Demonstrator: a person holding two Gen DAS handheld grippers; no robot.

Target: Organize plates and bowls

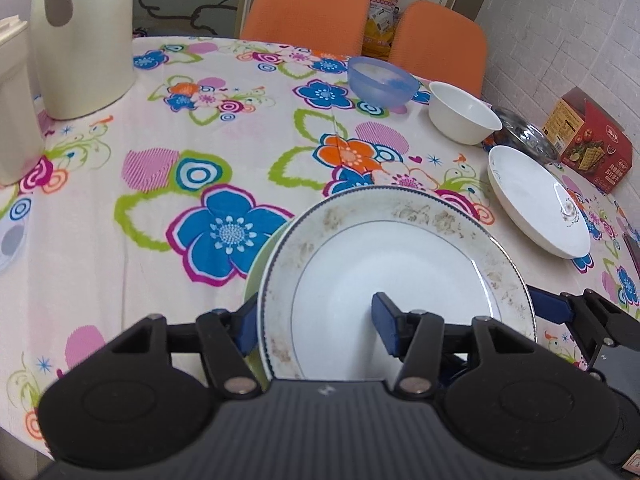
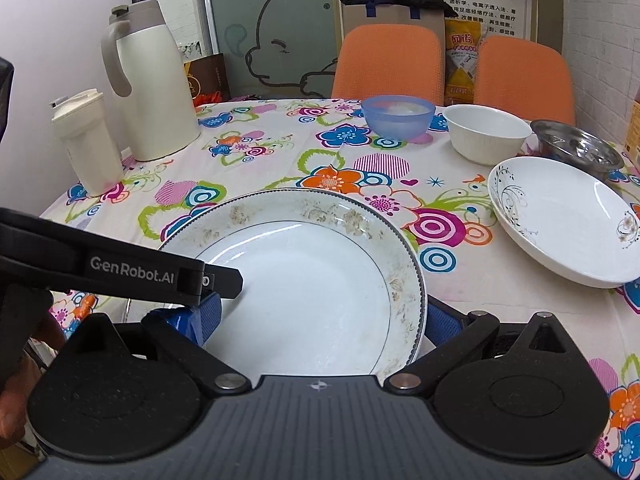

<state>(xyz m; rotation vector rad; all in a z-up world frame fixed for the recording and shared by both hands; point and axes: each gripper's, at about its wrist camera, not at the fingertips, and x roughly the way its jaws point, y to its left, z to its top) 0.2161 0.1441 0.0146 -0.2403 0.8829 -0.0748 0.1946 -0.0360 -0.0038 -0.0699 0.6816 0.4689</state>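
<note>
A white plate with a worn floral rim [image 1: 392, 264] [image 2: 304, 280] sits at the table's near edge, partly over a pale green plate [image 1: 256, 276]. My left gripper [image 1: 316, 320] is shut on its left rim, one finger outside and one over the well. My right gripper [image 2: 324, 316] stands open astride the right rim, its fingers wide apart. Further right lie a white plate with a vine print [image 1: 536, 204] [image 2: 560, 220], a white bowl [image 1: 464, 118] [image 2: 486, 134], a blue bowl [image 1: 380, 80] [image 2: 398, 116] and a metal bowl [image 1: 524, 136] [image 2: 576, 148].
The flowered tablecloth [image 1: 200, 152] covers a round table. A cream thermos jug [image 1: 84, 40] [image 2: 152, 92] and a lidded cup [image 2: 86, 144] stand at the back left. A red cracker box [image 1: 592, 148] sits far right. Two orange chairs [image 2: 388, 64] stand behind.
</note>
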